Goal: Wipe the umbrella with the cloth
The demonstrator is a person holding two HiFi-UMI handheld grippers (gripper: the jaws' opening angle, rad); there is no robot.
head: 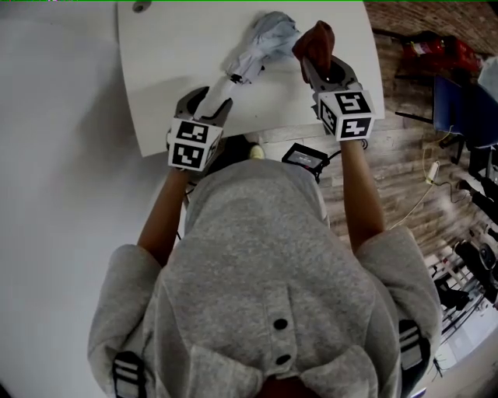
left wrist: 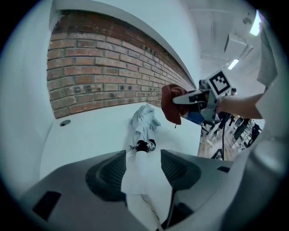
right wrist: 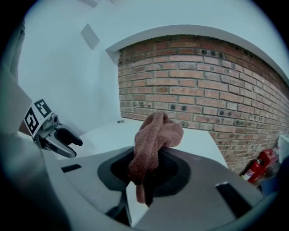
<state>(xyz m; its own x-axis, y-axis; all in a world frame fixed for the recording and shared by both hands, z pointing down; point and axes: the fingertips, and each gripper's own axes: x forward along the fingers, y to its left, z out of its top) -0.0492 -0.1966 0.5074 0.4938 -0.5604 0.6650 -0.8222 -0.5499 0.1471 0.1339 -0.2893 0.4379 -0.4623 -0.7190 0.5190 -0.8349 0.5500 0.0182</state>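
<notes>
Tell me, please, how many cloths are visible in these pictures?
1: a reddish-brown terry cloth, pinched in the right gripper above the white table, beside the folded grey umbrella. No other cloth shows.

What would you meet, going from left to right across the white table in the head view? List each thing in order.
The cable hole → left claw → folded umbrella → brown cloth.
</notes>
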